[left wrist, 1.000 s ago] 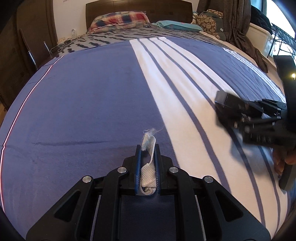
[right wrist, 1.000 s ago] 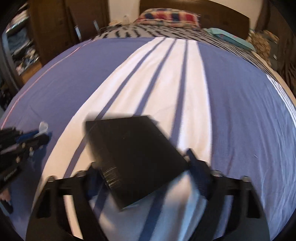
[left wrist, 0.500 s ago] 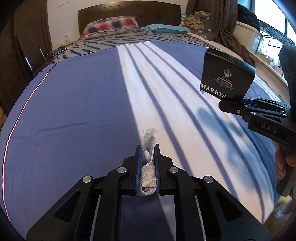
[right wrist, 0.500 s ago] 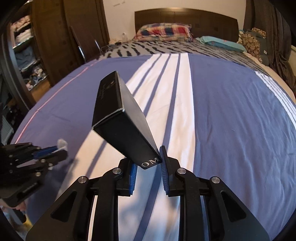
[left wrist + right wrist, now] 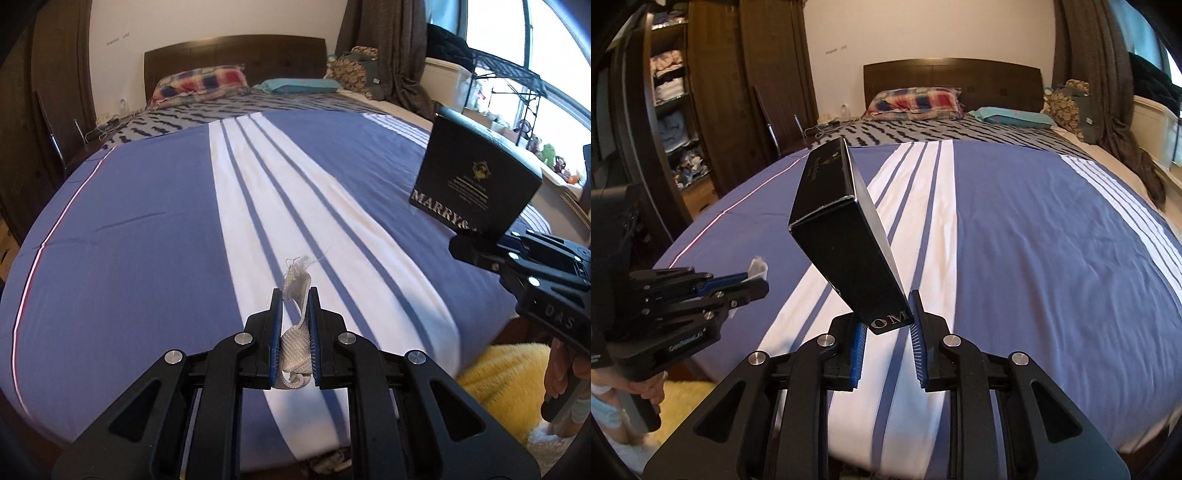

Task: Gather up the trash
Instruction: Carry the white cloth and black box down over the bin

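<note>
Left gripper (image 5: 295, 295) is clamped on a frayed strip of white woven fabric (image 5: 295, 339) above the bed's (image 5: 129, 221) foot edge. Right gripper (image 5: 886, 314) pinches one corner of a glossy black rectangular box (image 5: 842, 243), tilted, above the striped bedspread.

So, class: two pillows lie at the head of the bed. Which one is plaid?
The red-and-blue plaid pillow, on the left against the dark wooden headboard. The other, the plain teal pillow to its right, has no pattern.
</note>
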{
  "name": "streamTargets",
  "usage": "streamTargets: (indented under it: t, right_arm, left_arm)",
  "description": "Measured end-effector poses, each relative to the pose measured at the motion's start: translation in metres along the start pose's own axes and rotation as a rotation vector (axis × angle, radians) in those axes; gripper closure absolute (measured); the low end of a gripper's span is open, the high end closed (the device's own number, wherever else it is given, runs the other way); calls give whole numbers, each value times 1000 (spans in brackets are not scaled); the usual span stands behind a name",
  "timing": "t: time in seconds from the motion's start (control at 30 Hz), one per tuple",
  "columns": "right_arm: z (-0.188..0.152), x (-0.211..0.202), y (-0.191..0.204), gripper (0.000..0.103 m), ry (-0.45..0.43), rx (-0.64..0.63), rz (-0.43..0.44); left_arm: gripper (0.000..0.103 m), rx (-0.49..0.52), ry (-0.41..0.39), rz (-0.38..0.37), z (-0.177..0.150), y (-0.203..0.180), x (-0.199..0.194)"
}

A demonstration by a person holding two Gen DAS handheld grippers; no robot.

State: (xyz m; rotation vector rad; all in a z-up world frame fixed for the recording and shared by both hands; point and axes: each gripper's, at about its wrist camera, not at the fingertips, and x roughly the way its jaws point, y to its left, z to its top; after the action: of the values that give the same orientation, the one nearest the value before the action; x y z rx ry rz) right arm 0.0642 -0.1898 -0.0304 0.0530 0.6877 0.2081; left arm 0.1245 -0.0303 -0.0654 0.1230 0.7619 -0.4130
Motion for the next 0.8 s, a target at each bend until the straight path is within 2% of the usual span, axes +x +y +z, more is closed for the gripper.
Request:
streamTargets:
  t: [0.23, 0.4, 0.5, 0.8]
  right_arm:
    - [-55, -43, 4, 80, 18, 12, -14]
    - [-94, -57, 6, 81, 42, 26, -18]
    - [-123, -59, 10, 81, 88, 34, -10]
    - [-180, -25, 27, 81, 276, 17, 1]
  left_arm:
    - [91, 2, -17, -11, -60, -35, -45]
    - [91, 15, -2, -15, -99, -52, -62]
    - [91, 3, 20, -24, -122, -57, -65]
    - [91, -26, 199, -42, -191, -55, -25]
